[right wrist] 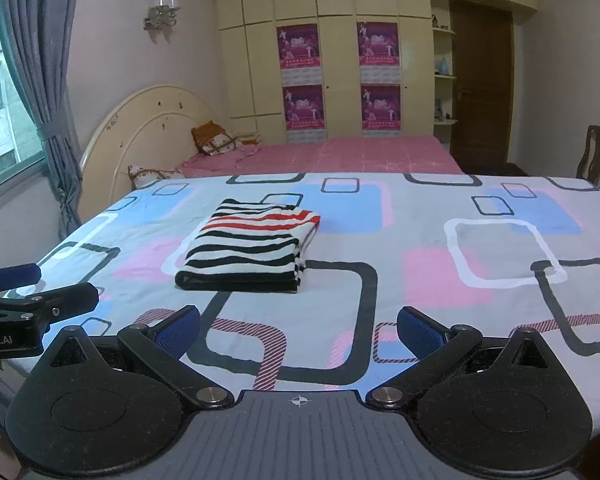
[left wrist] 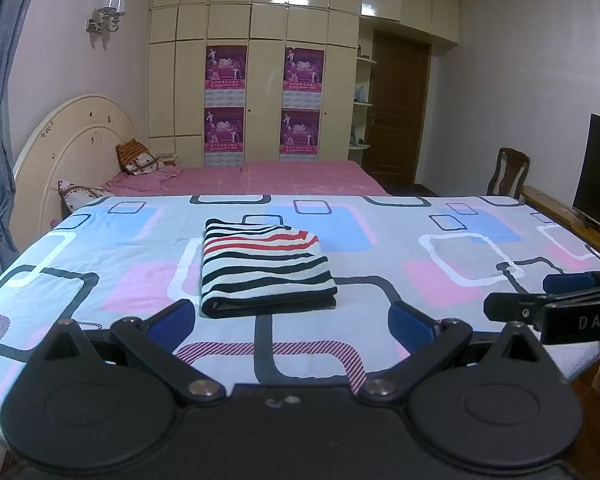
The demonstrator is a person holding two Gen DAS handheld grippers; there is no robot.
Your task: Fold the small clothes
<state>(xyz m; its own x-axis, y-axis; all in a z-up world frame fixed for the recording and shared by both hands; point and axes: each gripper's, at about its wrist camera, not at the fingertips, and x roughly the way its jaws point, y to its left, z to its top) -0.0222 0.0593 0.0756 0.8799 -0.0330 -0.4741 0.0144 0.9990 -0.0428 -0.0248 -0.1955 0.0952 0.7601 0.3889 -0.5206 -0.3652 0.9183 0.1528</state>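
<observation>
Garment: striped garment [left wrist: 266, 266] lies folded into a compact rectangle on the patterned sheet [left wrist: 440, 248], left of the bed's middle and set back from the near edge.
Look: black and cream stripes, red ones toward the far end; several layers stacked, thick fold facing the near edge, edges fairly square.
Long axis: runs from the near edge toward the far edge.
Left gripper [left wrist: 292, 322]: released, jaws spread wide, empty; garment lies straight ahead, just beyond its fingertips.
Right gripper [right wrist: 298, 330]: likewise spread and empty; garment sits ahead and to its left, farther off.
Nearer hand: the left, by my reading.
Progress: folding looks finished or nearly so; any further move would start from the near folded edge.
</observation>
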